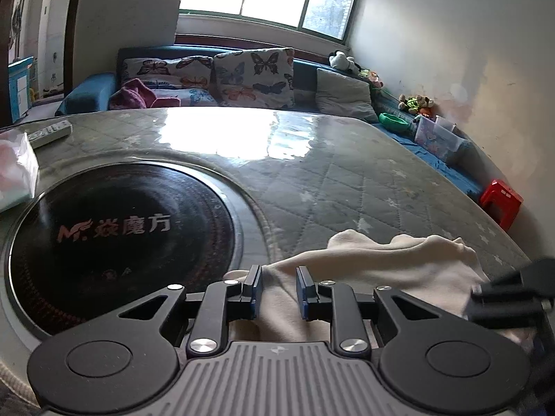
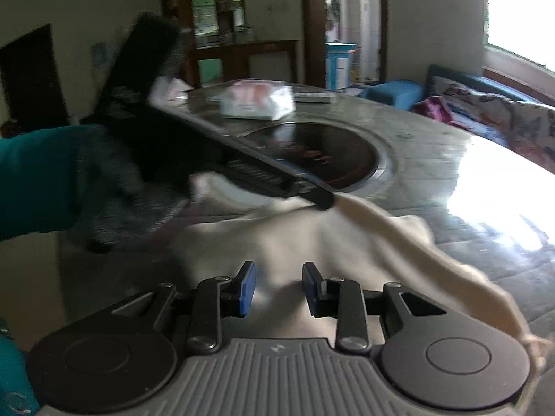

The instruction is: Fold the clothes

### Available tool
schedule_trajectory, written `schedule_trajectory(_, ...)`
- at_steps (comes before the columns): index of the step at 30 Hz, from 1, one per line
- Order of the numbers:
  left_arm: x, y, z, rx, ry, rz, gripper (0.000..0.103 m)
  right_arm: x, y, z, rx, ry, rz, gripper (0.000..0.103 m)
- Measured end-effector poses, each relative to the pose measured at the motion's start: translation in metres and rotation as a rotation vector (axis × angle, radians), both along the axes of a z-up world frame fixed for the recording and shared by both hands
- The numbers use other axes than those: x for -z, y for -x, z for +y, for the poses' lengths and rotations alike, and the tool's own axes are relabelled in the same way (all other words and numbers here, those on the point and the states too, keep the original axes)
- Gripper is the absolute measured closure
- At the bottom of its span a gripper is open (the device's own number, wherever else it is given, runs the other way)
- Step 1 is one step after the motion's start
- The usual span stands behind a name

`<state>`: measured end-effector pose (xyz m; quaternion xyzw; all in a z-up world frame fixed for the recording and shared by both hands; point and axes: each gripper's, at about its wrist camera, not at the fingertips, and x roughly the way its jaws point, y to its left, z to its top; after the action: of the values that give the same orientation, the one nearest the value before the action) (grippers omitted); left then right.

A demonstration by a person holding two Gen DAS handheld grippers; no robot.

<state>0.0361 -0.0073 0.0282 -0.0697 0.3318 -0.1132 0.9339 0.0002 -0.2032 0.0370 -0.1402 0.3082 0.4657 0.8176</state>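
Cream garment (image 1: 399, 263), rumpled on the glossy quilted surface (image 1: 347, 173) beside the black round hotplate (image 1: 121, 228); I held my left claw (image 1: 276, 289) and right claw (image 2: 279, 289) over it, fingers apart, gripping nothing.

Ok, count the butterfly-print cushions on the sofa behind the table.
2 butterfly cushions: one upright near the sofa's middle, one to its left behind purple cloth. A plain grey cushion sits right; others may be hidden.
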Motion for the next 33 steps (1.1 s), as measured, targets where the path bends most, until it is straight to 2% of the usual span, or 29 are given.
schedule_trajectory(13,-0.008,0.009,0.010,-0.017,-0.027,-0.017,0.080,0.001,0.023,0.021,-0.095,-0.049,0.063,0.071)
schedule_trajectory(19,-0.011,0.014,0.013,-0.043,-0.034,-0.022,0.080,-0.001,0.050,0.031,-0.213,-0.021,0.022,0.068)
schedule_trajectory(27,-0.026,0.045,0.000,0.017,-0.009,-0.081,0.080,-0.015,0.041,-0.021,-0.040,-0.015,-0.005,0.061)
schedule_trajectory(31,-0.024,0.054,-0.015,0.086,0.011,-0.087,0.080,-0.010,0.042,-0.043,0.021,-0.003,0.029,0.061)
schedule_trajectory(33,-0.016,0.056,-0.024,0.113,-0.015,-0.076,0.080,-0.006,0.048,-0.049,0.029,0.002,0.052,0.061)
